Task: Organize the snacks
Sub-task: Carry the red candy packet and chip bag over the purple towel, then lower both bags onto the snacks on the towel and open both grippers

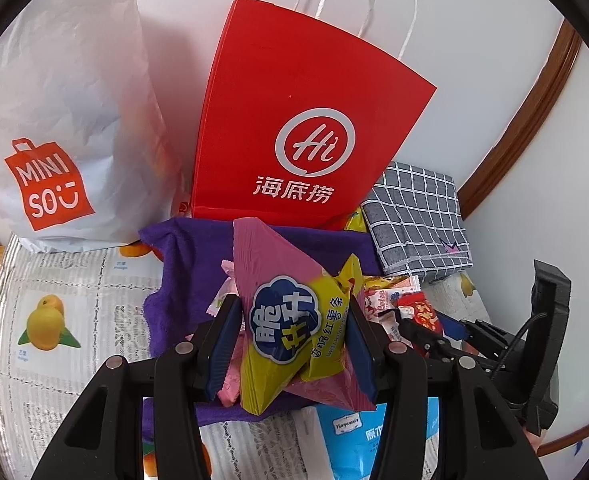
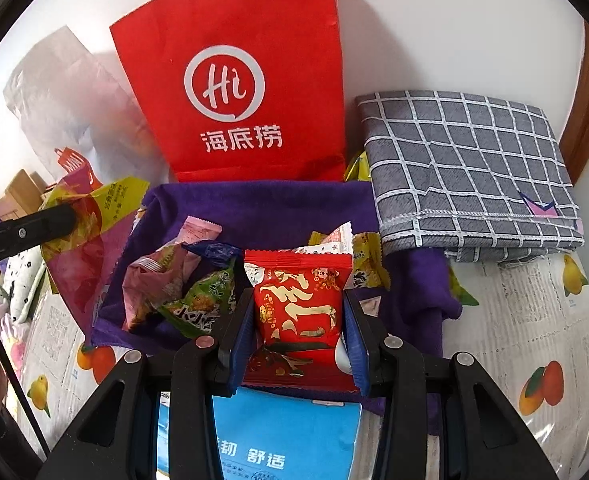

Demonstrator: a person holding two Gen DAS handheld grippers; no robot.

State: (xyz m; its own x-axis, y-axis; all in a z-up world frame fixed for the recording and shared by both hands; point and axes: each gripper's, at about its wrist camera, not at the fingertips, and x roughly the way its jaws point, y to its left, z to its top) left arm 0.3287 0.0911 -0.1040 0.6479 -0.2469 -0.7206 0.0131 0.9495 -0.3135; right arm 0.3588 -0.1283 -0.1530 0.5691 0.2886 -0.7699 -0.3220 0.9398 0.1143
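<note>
The left hand-held gripper [image 1: 294,344] is clenched on a pink-and-yellow sweet potato strip packet [image 1: 290,320], its blue pads pressing both sides, and holds it above a purple cloth [image 1: 190,264] on the table [image 1: 54,292]. The right hand-held gripper [image 2: 298,340] grips a red snack packet with gold lettering [image 2: 298,312] over the same purple cloth, where a green packet [image 2: 202,304] and a pink packet [image 2: 154,276] lie in a loose pile. Behind the cloth stands a red Haidilao paper bag [image 2: 234,92], with a white Miniso bag [image 1: 66,128] on one side and a folded grey checked cloth [image 2: 474,168] on the other. A blue tissue pack [image 2: 286,436] lies at the near edge.
</note>
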